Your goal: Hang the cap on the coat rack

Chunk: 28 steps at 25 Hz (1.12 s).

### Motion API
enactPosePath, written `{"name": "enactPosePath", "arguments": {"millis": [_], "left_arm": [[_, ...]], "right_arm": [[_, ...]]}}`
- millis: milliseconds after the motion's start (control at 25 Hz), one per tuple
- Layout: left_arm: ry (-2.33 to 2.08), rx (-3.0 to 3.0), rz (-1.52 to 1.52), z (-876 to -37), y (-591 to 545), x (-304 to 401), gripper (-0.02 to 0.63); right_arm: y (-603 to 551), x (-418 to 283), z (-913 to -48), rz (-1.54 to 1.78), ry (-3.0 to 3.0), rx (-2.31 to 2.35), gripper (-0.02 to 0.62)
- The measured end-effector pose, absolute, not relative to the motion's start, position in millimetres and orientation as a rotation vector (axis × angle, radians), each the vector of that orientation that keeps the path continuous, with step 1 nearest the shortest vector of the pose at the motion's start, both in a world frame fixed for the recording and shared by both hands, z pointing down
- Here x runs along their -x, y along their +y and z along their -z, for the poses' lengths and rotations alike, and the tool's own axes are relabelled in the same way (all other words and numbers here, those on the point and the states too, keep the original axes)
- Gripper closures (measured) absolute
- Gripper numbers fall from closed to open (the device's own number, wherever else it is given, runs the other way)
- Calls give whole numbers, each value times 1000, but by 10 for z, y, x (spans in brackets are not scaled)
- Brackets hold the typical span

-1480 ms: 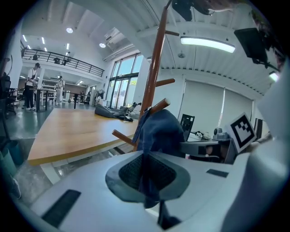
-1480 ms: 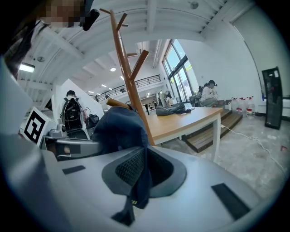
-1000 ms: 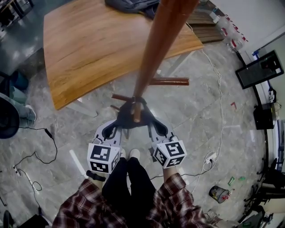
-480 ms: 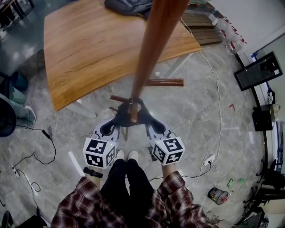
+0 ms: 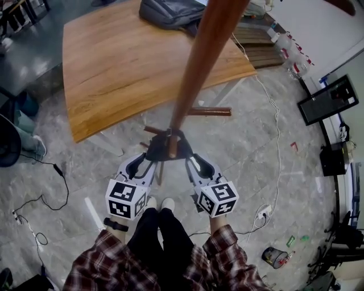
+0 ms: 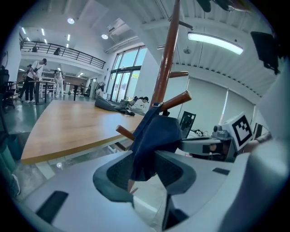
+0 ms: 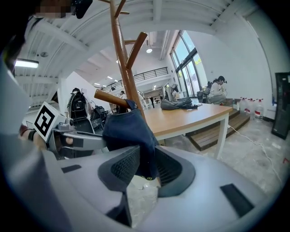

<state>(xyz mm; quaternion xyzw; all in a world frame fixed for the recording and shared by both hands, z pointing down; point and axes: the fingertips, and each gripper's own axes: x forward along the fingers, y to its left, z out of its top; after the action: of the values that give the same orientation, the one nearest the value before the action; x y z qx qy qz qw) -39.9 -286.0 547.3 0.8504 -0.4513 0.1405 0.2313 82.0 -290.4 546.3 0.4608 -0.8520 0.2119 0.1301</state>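
A dark blue cap hangs on a low peg of the brown wooden coat rack. My left gripper is at the cap's left edge and my right gripper at its right edge. In the left gripper view the cap droops between the jaws of the left gripper, which are opening and do not pinch it. In the right gripper view the cap hangs loosely between the spread pads of the right gripper. The peg pokes out above it.
A large wooden table with a dark bag stands just behind the rack. The rack's base legs spread over the stone floor. Cables trail to the right, and a black monitor lies further right. The person's feet are below the grippers.
The cap was pulled wide between both grippers; now it hangs narrower and slack on the peg. Both grippers have drawn back slightly toward the person.
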Motion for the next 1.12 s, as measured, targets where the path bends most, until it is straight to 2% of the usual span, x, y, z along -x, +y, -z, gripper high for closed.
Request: {"name": "enactPosePath", "arguments": {"millis": [400,640,920,1040,1120], "left_arm": [[-1326,-2305,-325,-5000,-2565,566,479],[-1379,-2486,-200,-4077,-2556,411,479],[-1391,-2561,-22,-3155,-2439,300,480],[-1362,-2584,-5,-2969,-2379,213,482],[-1356,-2601,24,-2847,-2341,180,533]], "right_arm": [[-2608,-920,-5081,-680,-2508,-1360,503],[-2552,-811,-4305,-616,-2647,-1376,503],[-2451,-761,-3261,-391,-2821,-1410,505],[-2347,-703,-2925,-304,-2885,-1392,520],[-2286,-684,-2728,-243,-2911,-1396,565]]}}
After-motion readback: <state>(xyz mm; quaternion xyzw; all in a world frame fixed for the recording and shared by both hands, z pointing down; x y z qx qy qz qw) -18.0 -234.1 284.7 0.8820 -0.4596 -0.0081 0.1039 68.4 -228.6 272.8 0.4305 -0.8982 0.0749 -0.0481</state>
